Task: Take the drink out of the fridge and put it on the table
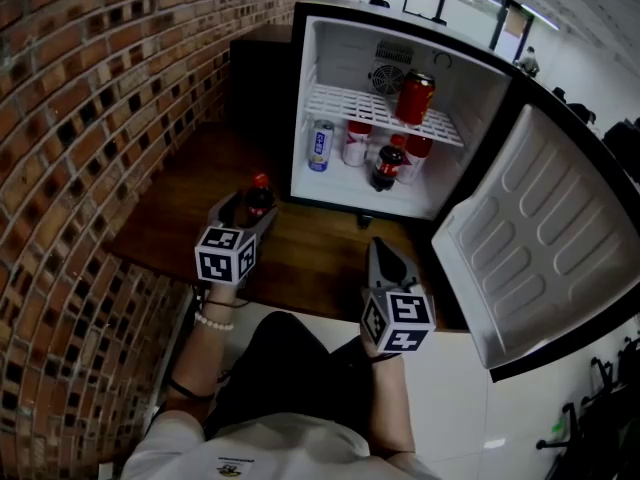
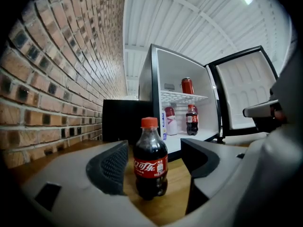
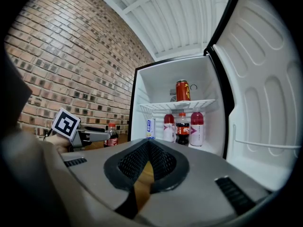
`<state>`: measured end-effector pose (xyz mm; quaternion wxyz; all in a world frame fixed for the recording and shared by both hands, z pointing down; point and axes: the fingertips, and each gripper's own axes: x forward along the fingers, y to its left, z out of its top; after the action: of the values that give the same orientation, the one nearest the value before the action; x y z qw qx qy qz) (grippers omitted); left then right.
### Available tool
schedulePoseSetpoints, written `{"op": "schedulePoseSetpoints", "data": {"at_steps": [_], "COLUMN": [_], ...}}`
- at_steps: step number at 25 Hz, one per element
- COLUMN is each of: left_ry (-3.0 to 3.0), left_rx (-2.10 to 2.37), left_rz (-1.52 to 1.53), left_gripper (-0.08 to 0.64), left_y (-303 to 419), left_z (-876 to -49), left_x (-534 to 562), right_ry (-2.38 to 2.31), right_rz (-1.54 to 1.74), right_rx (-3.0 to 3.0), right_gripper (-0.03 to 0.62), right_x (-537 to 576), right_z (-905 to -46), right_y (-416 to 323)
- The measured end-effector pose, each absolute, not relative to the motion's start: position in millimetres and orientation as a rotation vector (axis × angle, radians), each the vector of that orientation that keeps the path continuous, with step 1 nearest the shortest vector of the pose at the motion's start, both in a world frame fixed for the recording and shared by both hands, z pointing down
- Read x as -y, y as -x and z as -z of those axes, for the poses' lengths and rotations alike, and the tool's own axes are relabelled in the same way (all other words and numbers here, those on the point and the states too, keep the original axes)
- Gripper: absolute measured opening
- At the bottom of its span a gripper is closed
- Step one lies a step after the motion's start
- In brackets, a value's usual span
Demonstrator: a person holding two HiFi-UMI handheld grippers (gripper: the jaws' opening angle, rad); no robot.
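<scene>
A wall (image 1: 90, 118) of rough red and dark bricks curves along the left side. A small white fridge (image 1: 345, 53) with a black casing stands on a brown wooden worktop (image 1: 310, 253). Its door (image 1: 545, 238), moulded white plastic with ribs, is swung wide to the right. A matt black box (image 1: 258, 83) stands between the wall and the fridge.

Inside the fridge, a white wire shelf (image 1: 340, 103) carries a red can (image 1: 415, 97). Below it, on the fridge floor, stand a blue-white can (image 1: 321, 145), two pink-white bottles (image 1: 356, 143) and a dark cola bottle (image 1: 387, 166) in front of them.

The left hand-held gripper (image 1: 255, 208) is over the worktop, in front of the fridge's left corner. Its grey jaws with black meshed pads stand wide apart. The task's bottle (image 2: 150, 160), small, dark, with a red cap and a red label, stands upright on the wood between them. The pads do not press on it; a gap shows at its right side.

The right hand-held gripper (image 3: 149, 145) points at the open fridge. Its pads are together and hold nothing.
</scene>
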<state>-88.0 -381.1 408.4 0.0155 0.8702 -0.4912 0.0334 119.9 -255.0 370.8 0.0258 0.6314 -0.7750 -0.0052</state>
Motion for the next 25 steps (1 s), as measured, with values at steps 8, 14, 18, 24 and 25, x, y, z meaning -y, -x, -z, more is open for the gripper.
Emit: {"op": "schedulePoseSetpoints", "data": {"at_steps": [8,14,18,24,25], "left_ry": [-2.880,-2.977,-3.001,-2.990,-2.985], "left_rx": [1.397,1.205,1.122,1.077,1.073], "left_rz": [-0.034,-0.043,-0.029,-0.019,-0.020], "left_gripper": [0.025,0.000,0.000,0.000,0.000], "left_y": [47,-10,-39,-64,-66], "left_z": [-358,-349,-344,-343,-344], "left_x": [331,311,305,304,305], "right_ry": [-1.958,-2.007,-2.036,-2.063,-2.066], "right_rz": [0.018,0.069,0.103,0.071,0.070], "right_rx": [2.381,2.338,2.306,2.280,2.278], "right_gripper": [0.011,0.011,0.011,0.011,0.011], "right_x": [257,253,250,247,246], "right_z": [-370,-353,-341,-326,-323], "right_y": [-121,-138,-151,-169,-172]}}
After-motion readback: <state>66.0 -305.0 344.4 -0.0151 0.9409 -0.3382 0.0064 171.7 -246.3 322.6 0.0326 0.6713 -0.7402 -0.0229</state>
